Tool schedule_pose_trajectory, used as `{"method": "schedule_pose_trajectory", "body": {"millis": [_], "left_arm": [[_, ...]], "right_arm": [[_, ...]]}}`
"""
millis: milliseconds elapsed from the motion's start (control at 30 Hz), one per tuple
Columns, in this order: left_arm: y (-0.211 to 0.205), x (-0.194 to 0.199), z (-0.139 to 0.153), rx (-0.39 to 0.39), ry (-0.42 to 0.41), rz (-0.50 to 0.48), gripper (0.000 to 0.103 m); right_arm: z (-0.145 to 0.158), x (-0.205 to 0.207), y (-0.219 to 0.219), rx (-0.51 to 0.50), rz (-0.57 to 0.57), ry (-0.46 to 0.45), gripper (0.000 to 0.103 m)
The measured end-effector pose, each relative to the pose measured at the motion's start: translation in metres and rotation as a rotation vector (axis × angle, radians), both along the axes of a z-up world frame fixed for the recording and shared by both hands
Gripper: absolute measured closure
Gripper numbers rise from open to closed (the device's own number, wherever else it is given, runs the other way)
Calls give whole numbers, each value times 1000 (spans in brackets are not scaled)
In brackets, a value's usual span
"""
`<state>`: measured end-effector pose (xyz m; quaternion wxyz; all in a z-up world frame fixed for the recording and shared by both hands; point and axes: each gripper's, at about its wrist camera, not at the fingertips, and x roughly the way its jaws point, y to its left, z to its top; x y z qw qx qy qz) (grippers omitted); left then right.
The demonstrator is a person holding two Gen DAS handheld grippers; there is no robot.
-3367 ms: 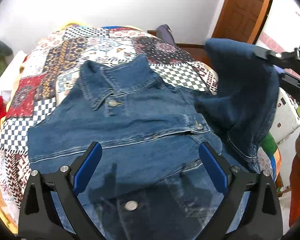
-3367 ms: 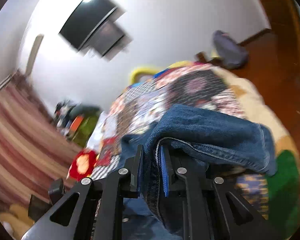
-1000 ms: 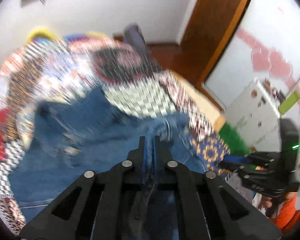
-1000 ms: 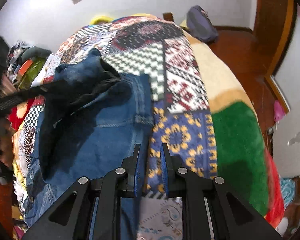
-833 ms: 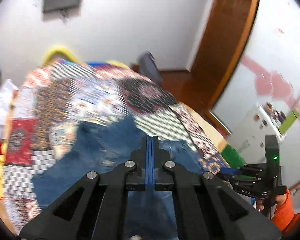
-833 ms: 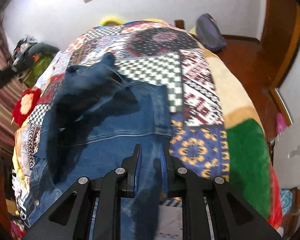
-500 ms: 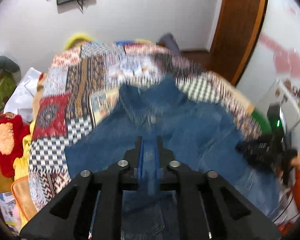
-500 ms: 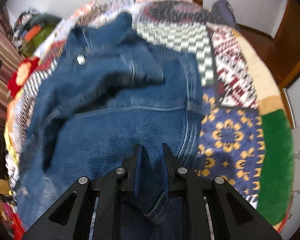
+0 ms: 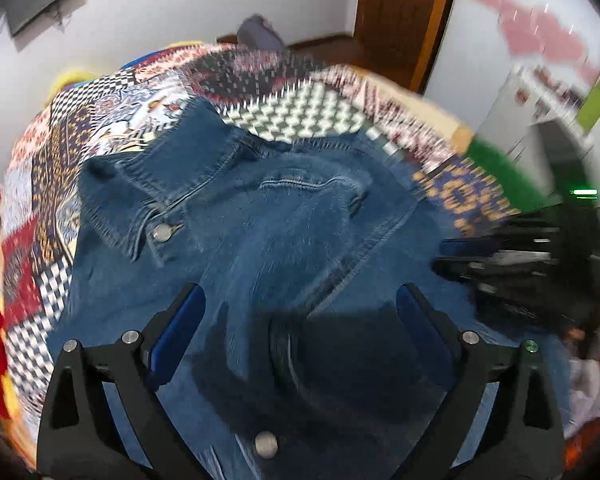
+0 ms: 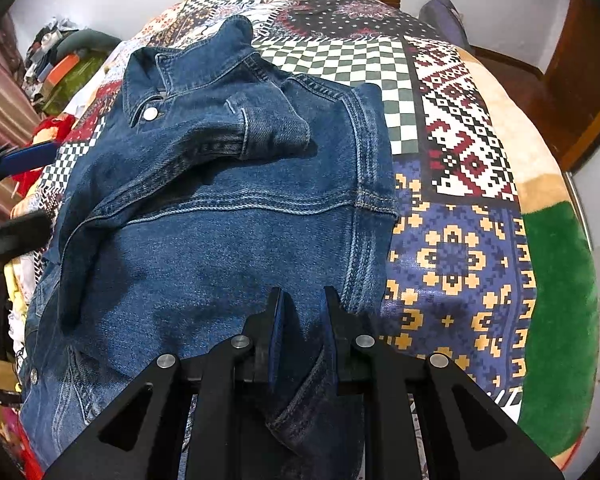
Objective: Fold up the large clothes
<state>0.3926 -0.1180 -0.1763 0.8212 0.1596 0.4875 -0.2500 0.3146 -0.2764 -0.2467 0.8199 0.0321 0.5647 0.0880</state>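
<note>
Home bedroom, patchwork bedspread (image 10: 452, 128), wooden door (image 9: 396, 8)

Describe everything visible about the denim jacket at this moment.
The denim jacket is blue with orange-tan stitching and metal buttons. It lies front up on the patchwork quilt, collar toward the far wall, one sleeve folded across the chest. The right gripper is shut on a fold of it; the left gripper hangs open above it, jaws just opened.

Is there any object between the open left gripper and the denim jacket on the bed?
Nothing visible. The left gripper, its jaws just opened wide, hangs directly over the denim jacket, with only bare denim between its fingers.
</note>
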Motion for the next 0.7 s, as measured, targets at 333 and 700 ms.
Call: {"method": "schedule_pose_trajectory", "body": {"millis": [333, 700], "left_arm": [[1, 41, -28, 55, -40, 123, 88], [115, 20, 86, -260, -232, 307, 93]], "right_arm": [[-4, -2, -11, 79, -12, -6, 89], [34, 23, -6, 99, -46, -21, 89]]}}
